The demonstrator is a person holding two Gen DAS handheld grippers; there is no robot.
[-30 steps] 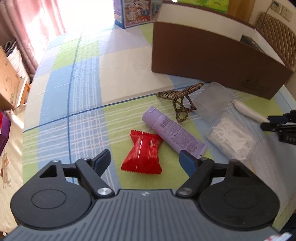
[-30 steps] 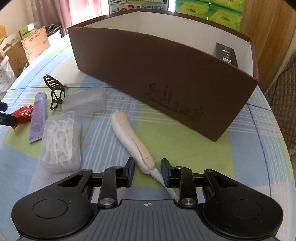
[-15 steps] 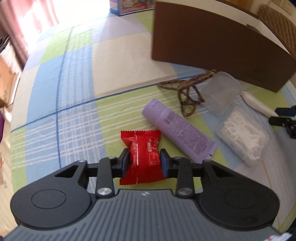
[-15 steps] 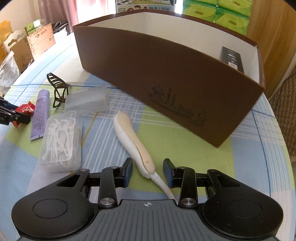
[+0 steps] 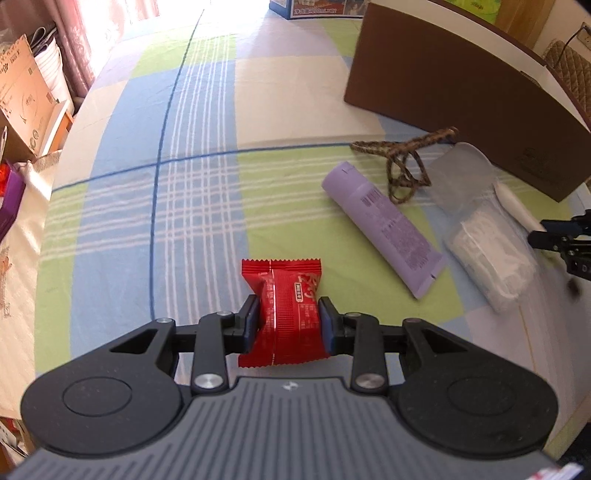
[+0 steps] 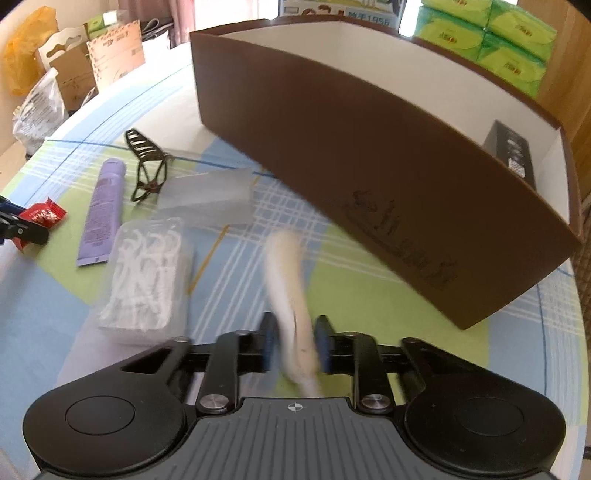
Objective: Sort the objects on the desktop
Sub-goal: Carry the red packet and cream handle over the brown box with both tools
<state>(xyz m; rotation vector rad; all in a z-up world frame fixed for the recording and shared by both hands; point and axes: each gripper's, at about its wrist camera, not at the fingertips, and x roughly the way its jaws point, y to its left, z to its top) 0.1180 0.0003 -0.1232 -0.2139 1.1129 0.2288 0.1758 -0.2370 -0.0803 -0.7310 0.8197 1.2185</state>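
Observation:
My left gripper (image 5: pixel 286 325) is shut on a red snack packet (image 5: pixel 284 310), held just above the checked tablecloth. My right gripper (image 6: pixel 295 343) is shut on a blurred white toothbrush-like handle (image 6: pixel 290 273) that points away from me. On the cloth lie a purple tube (image 5: pixel 384 225), a brown hair claw (image 5: pixel 402 162), a clear lid (image 6: pixel 207 192) and a clear box of floss picks (image 6: pixel 144 273). The brown box (image 6: pixel 332 147) with a white inside stands behind them, a black item (image 6: pixel 511 151) in its right end.
Green tissue packs (image 6: pixel 495 33) and a printed carton (image 5: pixel 317 7) stand beyond the brown box. Cardboard boxes (image 5: pixel 22 99) and bags sit off the table's left edge. The right gripper's tip (image 5: pixel 561 236) shows at the left wrist view's right edge.
The left gripper closed on the red packet and lifted it slightly. The right gripper closed on the white handle, which has swung and now blurs with motion.

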